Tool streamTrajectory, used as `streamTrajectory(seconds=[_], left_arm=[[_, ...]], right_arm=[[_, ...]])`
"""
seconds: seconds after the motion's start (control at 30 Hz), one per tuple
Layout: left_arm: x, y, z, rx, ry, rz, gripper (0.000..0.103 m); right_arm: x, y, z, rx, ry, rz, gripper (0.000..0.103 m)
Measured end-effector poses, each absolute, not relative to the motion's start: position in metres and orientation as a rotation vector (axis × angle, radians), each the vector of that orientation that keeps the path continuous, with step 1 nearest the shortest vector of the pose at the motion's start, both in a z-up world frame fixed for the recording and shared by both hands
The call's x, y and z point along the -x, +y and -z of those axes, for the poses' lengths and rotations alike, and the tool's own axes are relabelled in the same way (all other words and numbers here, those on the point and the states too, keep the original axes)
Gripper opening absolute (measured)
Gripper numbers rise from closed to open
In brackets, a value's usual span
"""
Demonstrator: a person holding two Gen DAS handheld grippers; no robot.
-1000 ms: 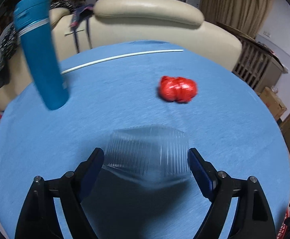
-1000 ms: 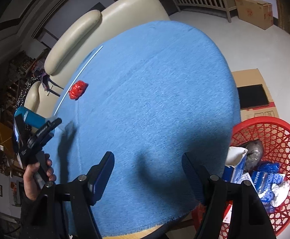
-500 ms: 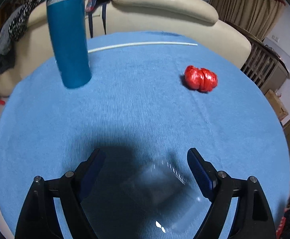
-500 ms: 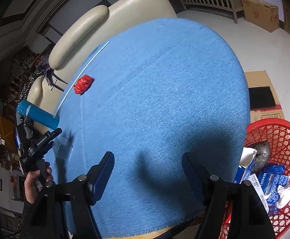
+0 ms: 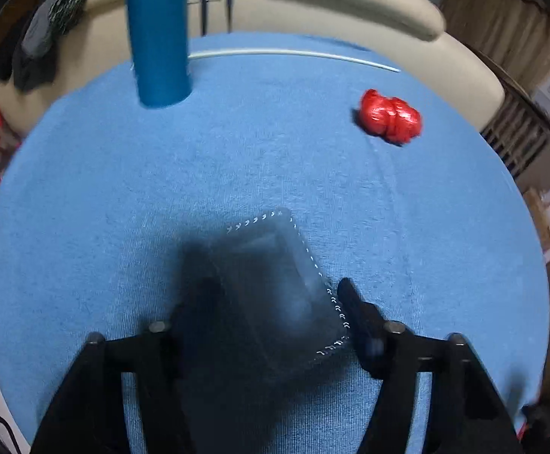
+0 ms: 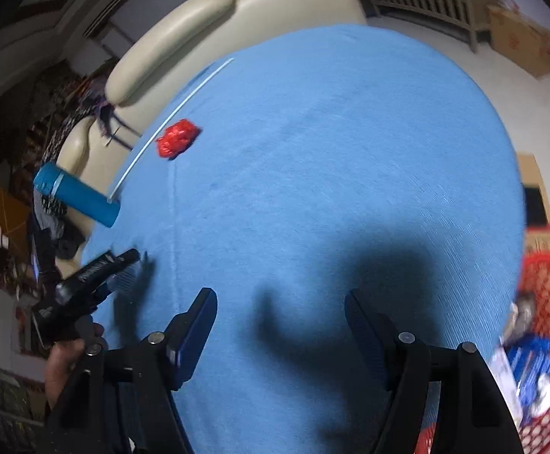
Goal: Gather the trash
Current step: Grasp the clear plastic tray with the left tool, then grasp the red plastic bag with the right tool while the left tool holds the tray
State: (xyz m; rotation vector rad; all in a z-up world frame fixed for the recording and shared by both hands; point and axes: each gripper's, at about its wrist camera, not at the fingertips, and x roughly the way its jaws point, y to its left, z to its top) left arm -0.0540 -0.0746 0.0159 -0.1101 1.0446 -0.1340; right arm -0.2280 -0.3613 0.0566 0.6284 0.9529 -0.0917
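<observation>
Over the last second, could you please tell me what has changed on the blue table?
The left gripper has come down around the clear plastic container, its jaws just closing. The right gripper remains open and empty. The red crumpled wrapper and blue cylindrical bottle stayed put.

1. Looked down along the right gripper (image 6: 280, 316), jaws apart over bare blue tablecloth (image 6: 331, 174), nothing between them.
2. Showed the left gripper (image 6: 123, 265) at the table's left edge, held by a hand (image 6: 65, 359); grip unclear through blur.
3. Caught a red crumpled wad (image 6: 178, 139) just beside a thin white stick (image 6: 169, 121), near a teal bottle (image 6: 76, 198).
4. Framed a cream sofa (image 6: 237, 11) behind, and a red basket (image 6: 543, 348) of trash low at right.
</observation>
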Motion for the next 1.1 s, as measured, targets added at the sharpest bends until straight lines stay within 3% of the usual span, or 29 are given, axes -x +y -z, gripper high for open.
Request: streamTrajectory(seconds=[0.03, 0.07, 0.53, 0.8, 0.83, 0.9, 0.93, 1.1], left_arm=[[0.055, -0.073, -0.016, 0.115, 1.040, 0.141, 0.055], [0.055, -0.070, -0.017, 0.109, 1.037, 0.144, 0.044], [0.058, -0.046, -0.025, 0.077, 1.062, 0.199, 0.043], [0.053, -0.045, -0.024, 0.047, 1.058, 0.217, 0.043], [0.053, -0.046, -0.024, 0.043, 1.059, 0.220, 0.043], [0.052, -0.046, -0.024, 0.035, 1.058, 0.222, 0.043], [0.053, -0.046, -0.024, 0.032, 1.058, 0.224, 0.043], [0.059, -0.049, -0.029, 0.009, 1.040, 0.227, 0.043]], right_arm=[[0.219, -0.359, -0.060, -0.607, 0.950, 0.082, 0.073], [0.205, -0.356, -0.064, -0.577, 0.942, 0.069, 0.073], [-0.052, -0.283, -0.080, -0.418, 0.890, -0.011, 0.073], [-0.113, -0.254, -0.047, -0.283, 0.969, 0.058, 0.074], [-0.117, -0.252, -0.043, -0.269, 0.967, 0.047, 0.074], [-0.121, -0.249, -0.039, -0.229, 0.993, 0.051, 0.057], [-0.120, -0.249, -0.039, -0.230, 0.993, 0.044, 0.055], [-0.091, -0.255, -0.055, -0.233, 0.956, 0.032, 0.052]])
